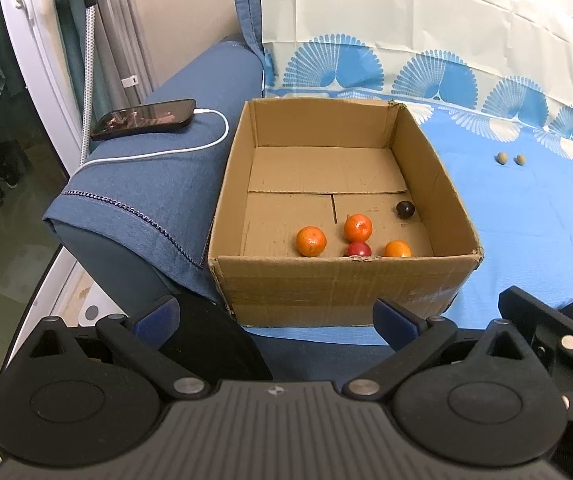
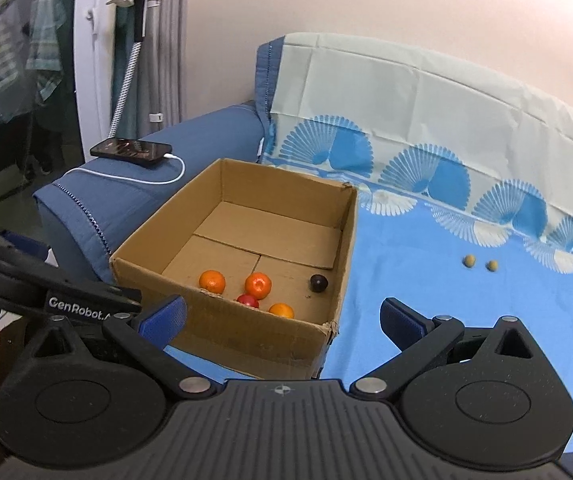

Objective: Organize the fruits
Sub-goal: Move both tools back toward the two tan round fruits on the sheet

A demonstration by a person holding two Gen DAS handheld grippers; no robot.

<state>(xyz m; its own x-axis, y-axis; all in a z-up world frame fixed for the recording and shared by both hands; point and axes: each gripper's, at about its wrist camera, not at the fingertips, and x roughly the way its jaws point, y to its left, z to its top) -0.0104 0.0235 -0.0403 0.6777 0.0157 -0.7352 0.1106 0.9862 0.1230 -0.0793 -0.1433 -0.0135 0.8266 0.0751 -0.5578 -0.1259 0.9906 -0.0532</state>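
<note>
My left gripper (image 1: 276,314) was low in the frame of its own view, its fingers spread wide apart and holding nothing. My right gripper (image 2: 282,318) was the same, fingers far apart and empty.

The cardboard box (image 1: 338,280) stood in the middle of the left view, on the blue patterned sheet (image 1: 526,216). Inside it, near the front wall, lay three oranges: one to the left (image 1: 311,241), one higher in the middle (image 1: 358,228) and one at the right (image 1: 397,249), partly hidden behind the wall. A red fruit (image 1: 359,249) sat between them, touching the middle orange, also half covered by the wall. A dark round fruit (image 1: 405,210) was apart from them, close to the right wall.

Two small tan fruits (image 2: 480,263) lay side by side on the sheet at the right of the right view, well apart from the box.

On the blue sofa arm (image 1: 158,184), left of the box, was a phone (image 1: 144,118) with a white cable (image 1: 190,148) plugged in. In the right view, the left gripper's body stood at the left edge in front of the box's near corner.
</note>
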